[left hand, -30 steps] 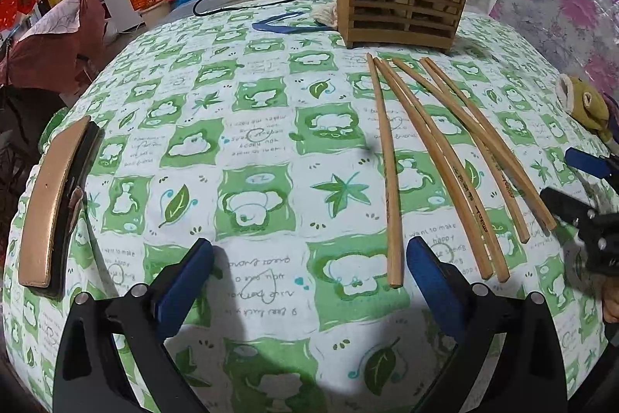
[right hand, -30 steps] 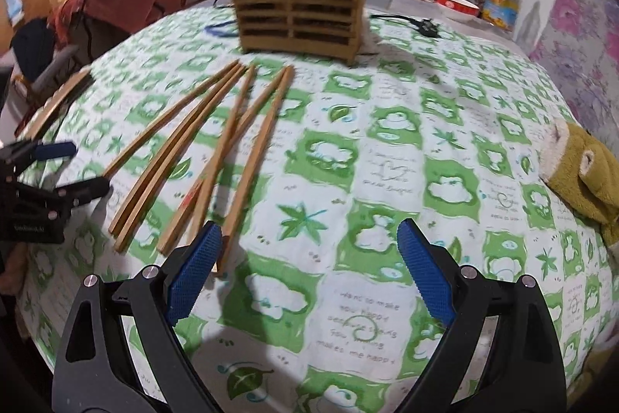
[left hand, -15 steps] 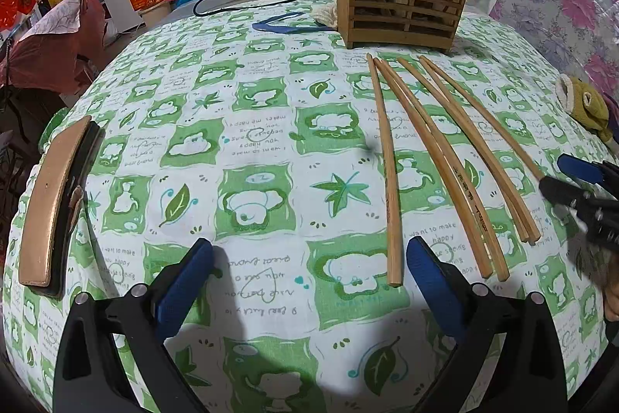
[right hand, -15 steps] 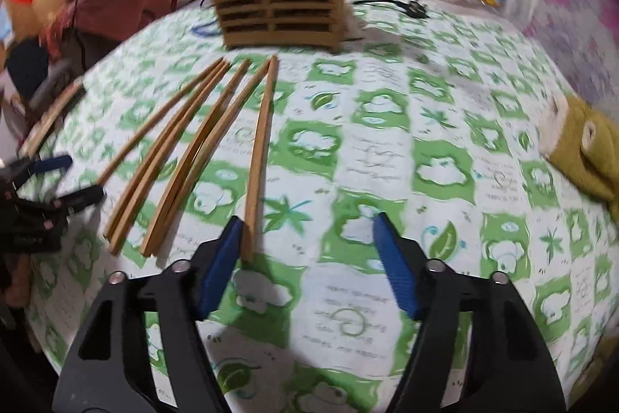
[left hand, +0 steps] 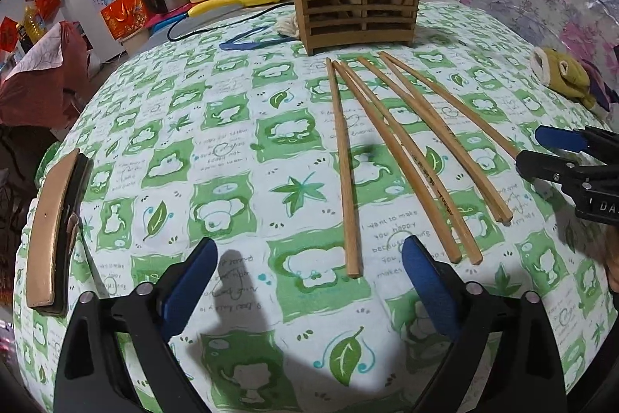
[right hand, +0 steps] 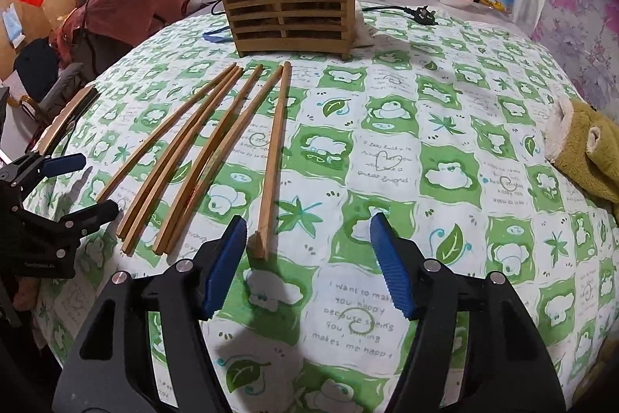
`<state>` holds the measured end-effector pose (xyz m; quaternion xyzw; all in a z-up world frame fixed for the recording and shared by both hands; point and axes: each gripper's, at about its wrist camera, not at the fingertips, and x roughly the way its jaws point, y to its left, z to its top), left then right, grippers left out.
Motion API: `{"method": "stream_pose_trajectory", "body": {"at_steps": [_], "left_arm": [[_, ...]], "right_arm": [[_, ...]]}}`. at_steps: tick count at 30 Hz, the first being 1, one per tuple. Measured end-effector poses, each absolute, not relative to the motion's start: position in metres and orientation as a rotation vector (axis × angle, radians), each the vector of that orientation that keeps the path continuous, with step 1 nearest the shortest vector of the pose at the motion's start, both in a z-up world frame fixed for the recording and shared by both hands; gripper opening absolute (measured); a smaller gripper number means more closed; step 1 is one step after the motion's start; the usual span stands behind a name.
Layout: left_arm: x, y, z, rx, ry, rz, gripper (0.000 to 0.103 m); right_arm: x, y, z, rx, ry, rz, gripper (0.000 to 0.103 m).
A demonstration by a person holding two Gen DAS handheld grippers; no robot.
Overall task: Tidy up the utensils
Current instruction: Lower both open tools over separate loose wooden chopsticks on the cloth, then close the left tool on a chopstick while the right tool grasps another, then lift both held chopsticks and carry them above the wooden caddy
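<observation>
Several long wooden chopsticks (left hand: 402,157) lie fanned on the green-and-white tablecloth, in front of a slatted wooden utensil holder (left hand: 354,14) that has a few chopsticks standing in it. My left gripper (left hand: 309,277) is open and empty, hovering by the near end of the leftmost chopstick (left hand: 344,173). My right gripper (right hand: 309,262) is open and empty; the near end of the rightmost chopstick (right hand: 272,157) lies just inside its left finger. The holder (right hand: 290,14) stands at the far end. Each gripper shows in the other's view, the right one (left hand: 541,153) and the left one (right hand: 77,188).
A brown-and-black flat case (left hand: 50,231) lies at the table's left edge. A plush toy (right hand: 588,149) lies at the right edge. A blue band (left hand: 247,41) and a black power cord (right hand: 406,12) lie near the holder. Cookers, kettle and bottles stand behind the table.
My right gripper has moved in toward the near end of the rightmost chopstick, which has shifted apart from the others. My left gripper has lifted and drawn back a little.
</observation>
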<state>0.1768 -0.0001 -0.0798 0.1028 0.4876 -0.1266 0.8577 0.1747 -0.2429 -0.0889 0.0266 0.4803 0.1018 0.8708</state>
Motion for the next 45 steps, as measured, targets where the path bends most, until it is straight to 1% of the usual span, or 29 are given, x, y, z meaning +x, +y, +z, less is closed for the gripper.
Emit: {"method": "stream_pose_trajectory", "body": {"at_steps": [5,17,23,28,31,33,34,36,38,44,45], "left_arm": [[0.178,0.001,-0.08,0.203,1.029,-0.257,0.092],[0.176,0.0,-0.08,0.197,1.023,-0.275,0.084],[0.176,0.0,-0.08,0.171,1.026,-0.3,0.075],[0.175,-0.002,-0.079,0.164,1.017,-0.305,0.063],[0.174,-0.004,-0.078,0.161,1.013,-0.302,0.059],[0.173,-0.004,-0.078,0.156,1.013,-0.301,0.055],[0.173,-0.004,-0.078,0.153,1.011,-0.301,0.053],[0.171,-0.005,-0.078,0.152,1.008,-0.303,0.048],[0.17,-0.006,-0.078,0.153,1.004,-0.305,0.044],[0.169,-0.006,-0.077,0.153,0.994,-0.312,0.027],[0.169,-0.006,-0.077,0.15,0.993,-0.312,0.021]], "right_arm": [[0.174,-0.241,-0.089,0.042,1.002,0.21,0.065],[0.171,-0.235,-0.09,0.021,1.014,0.22,0.064],[0.171,-0.235,-0.09,0.022,1.015,0.226,0.06],[0.171,-0.234,-0.091,0.019,1.015,0.23,0.058],[0.171,-0.233,-0.091,0.019,1.014,0.236,0.052],[0.17,-0.232,-0.091,0.018,1.015,0.24,0.046],[0.17,-0.232,-0.091,0.018,1.015,0.243,0.04],[0.168,-0.231,-0.09,0.021,1.014,0.255,0.018],[0.167,-0.231,-0.09,0.029,1.013,0.268,0.008],[0.167,-0.237,-0.091,0.072,1.019,0.281,0.007],[0.167,-0.237,-0.091,0.071,1.019,0.28,0.007]]}}
